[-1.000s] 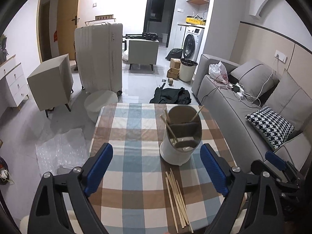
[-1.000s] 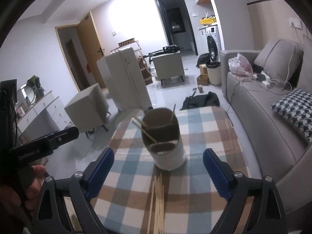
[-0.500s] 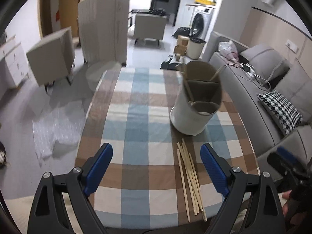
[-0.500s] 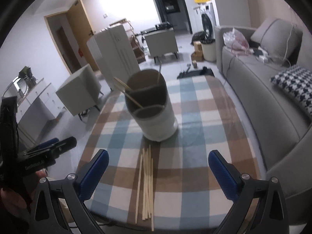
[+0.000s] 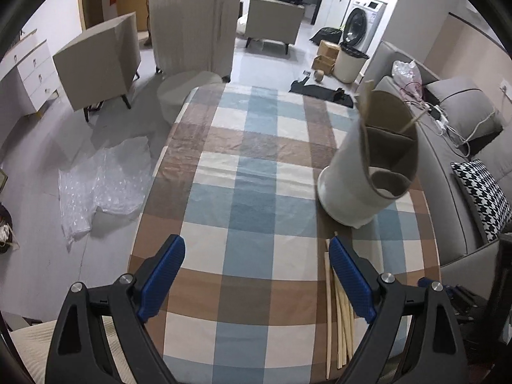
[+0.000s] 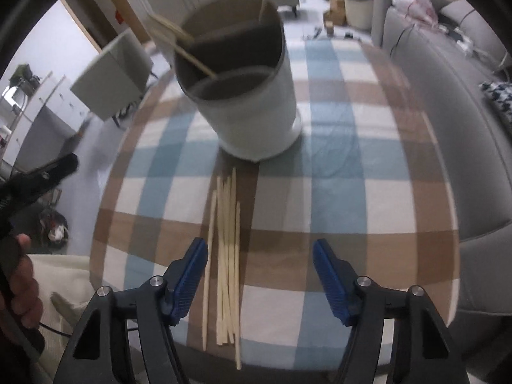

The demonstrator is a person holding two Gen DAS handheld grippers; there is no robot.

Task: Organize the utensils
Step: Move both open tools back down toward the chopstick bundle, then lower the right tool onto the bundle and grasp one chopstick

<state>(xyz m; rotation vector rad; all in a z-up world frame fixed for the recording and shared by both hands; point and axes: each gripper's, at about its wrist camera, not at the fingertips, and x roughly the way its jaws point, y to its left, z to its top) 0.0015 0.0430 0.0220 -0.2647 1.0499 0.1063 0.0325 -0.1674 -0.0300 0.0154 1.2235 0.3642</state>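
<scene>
The task is being judged as at an early stage: most of the utensils are still lying loose, and no stick is being carried by either tool. One white cylindrical holder with brown inner dividers is standing upright on the checked blue, brown and white cloth-covered surface, toward its right side in the left wrist view. About three pale wooden chopsticks are being held in its rear compartments, leaning against the rim; the front compartment is appearing unfilled. One loose bundle of pale wooden chopsticks is lying flat just in front of the holder, near the front edge of the surface; about seven sticks are being counted, though overlap is making the count uncertain. The right tongs are being held spread wide above the near end of this bundle, pinching nothing. The left tongs are likewise being held spread and unloaded, with the bundle beside their right finger. The loose sticks are remaining to be gripped and placed in the holder.
</scene>
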